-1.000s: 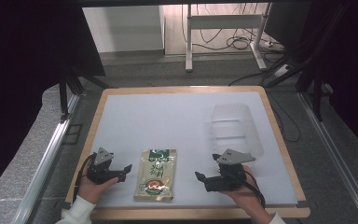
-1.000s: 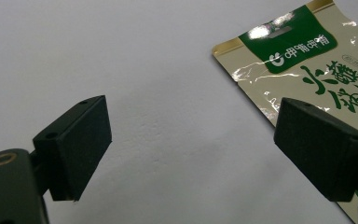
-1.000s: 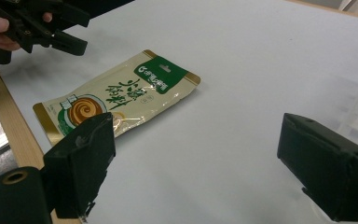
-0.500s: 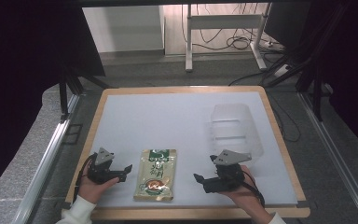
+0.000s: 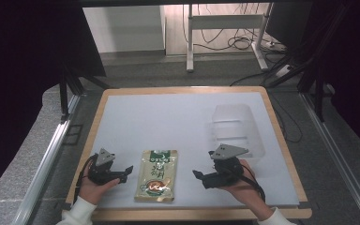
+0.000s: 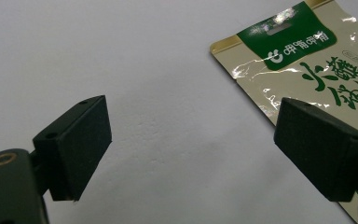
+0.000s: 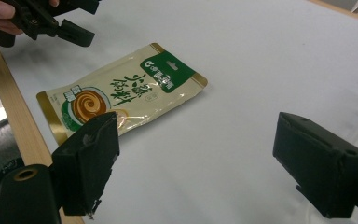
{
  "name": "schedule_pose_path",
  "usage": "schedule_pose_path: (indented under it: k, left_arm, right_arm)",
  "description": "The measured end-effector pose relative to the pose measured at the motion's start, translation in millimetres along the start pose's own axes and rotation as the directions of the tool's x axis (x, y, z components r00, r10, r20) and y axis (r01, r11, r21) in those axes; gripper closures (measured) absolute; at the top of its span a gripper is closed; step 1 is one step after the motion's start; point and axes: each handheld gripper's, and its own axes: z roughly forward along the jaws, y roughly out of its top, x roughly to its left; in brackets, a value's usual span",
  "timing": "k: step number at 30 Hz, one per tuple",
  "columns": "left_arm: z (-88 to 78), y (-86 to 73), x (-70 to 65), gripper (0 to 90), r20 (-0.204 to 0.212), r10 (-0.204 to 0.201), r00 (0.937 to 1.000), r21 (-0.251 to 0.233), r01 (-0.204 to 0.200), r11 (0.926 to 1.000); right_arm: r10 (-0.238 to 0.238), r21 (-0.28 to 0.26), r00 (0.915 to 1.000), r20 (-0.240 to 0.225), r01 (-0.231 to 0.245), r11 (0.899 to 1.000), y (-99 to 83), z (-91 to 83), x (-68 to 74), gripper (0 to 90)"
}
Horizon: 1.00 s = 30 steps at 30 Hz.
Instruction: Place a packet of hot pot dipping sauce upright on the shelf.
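Note:
A gold and green food pouch point(image 5: 157, 174) lies flat near the front edge of the white table top point(image 5: 168, 122). My left gripper point(image 5: 126, 171) rests on the table just left of the pouch, jaws open and empty. In the left gripper view the pouch point(image 6: 307, 56) lies past the right jaw, which overlaps its edge. My right gripper point(image 5: 198, 175) sits to the right of the pouch, open and empty. The right gripper view has the pouch point(image 7: 121, 95) ahead on the left, and the left gripper point(image 7: 74, 21) beyond it.
A clear plastic container point(image 5: 236, 126) stands on the table behind the right gripper. A wooden rim point(image 5: 281, 136) frames the white top. Beyond the table are a metal stand point(image 5: 225, 28) and cables on the floor.

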Motion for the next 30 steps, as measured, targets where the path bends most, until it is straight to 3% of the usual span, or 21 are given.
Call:
schedule_pose_path:
  k: [13,30]
  left_arm:
    - [-1.8,0.3,1.0,10.9,-0.002,-0.006,1.0000,-0.006,0.006,1.0000]
    - [-1.0,0.1,0.9,10.9,-0.003,-0.006,1.0000,-0.010,0.006,0.9999]
  right_arm:
    - [-0.044,-0.010,0.9988,-0.018,0.044,0.999,34.1,8.0,0.4,16.1]
    - [-0.057,0.005,0.9951,-0.081,0.058,0.998,63.9,40.9,1.4,16.3]
